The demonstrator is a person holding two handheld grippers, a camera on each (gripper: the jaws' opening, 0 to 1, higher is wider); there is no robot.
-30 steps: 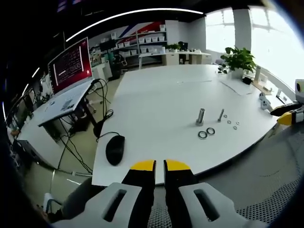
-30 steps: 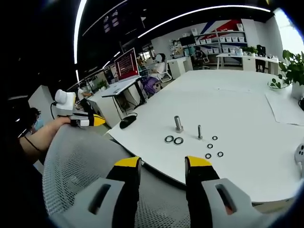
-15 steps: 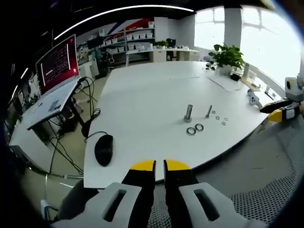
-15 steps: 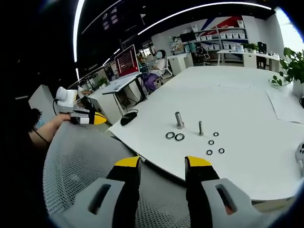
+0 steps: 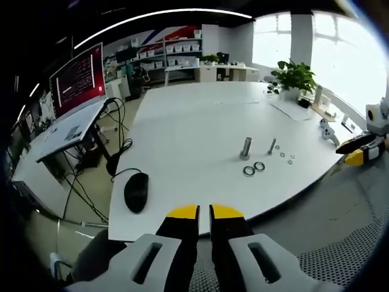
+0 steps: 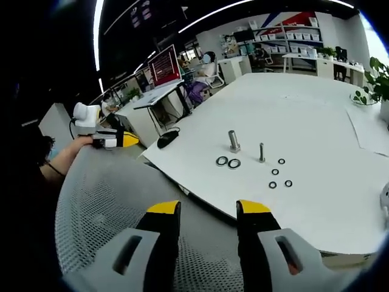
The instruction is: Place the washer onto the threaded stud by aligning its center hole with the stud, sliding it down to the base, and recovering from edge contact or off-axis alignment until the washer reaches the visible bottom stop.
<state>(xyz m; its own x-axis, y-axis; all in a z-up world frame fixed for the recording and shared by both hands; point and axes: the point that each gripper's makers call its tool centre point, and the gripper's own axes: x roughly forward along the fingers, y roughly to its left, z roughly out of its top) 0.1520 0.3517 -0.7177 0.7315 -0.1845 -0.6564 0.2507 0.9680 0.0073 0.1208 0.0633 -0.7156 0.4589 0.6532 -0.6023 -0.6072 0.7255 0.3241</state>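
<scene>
- Office space surrounds a large white surface (image 5: 200,121), with shelving along the far wall, a red-lit monitor (image 5: 76,79) off to one side, a potted plant (image 5: 292,76) at a far corner, and a grey mesh chair back (image 6: 103,207) in front of the near edge.
- Near the middle of the surface, towards its near edge, a thick threaded stud (image 5: 246,148) stands upright, with a thinner stud (image 5: 271,146) upright just beside it; both also appear in the right gripper view, the thick one (image 6: 233,140) and the thin one (image 6: 262,152).
- Two larger washers (image 5: 254,168) lie flat side by side on the surface just in front of the thick stud, apart from it; in the right gripper view they sit at (image 6: 228,162).
- Four small washers (image 6: 279,173) lie scattered flat beside the thin stud, none on either stud.
- A black mouse (image 5: 136,191) rests near the corner of the surface, its cable trailing off the edge.
- The left tool (image 5: 204,212) hovers off the near edge, well apart from the studs, its yellow-tipped jaws almost together with nothing between them; it also shows in the right gripper view (image 6: 124,140), held in a person's hand.
- The right tool (image 6: 208,208) hangs over the chair back, jaws spread wide and empty; it enters the left gripper view at (image 5: 358,152).
</scene>
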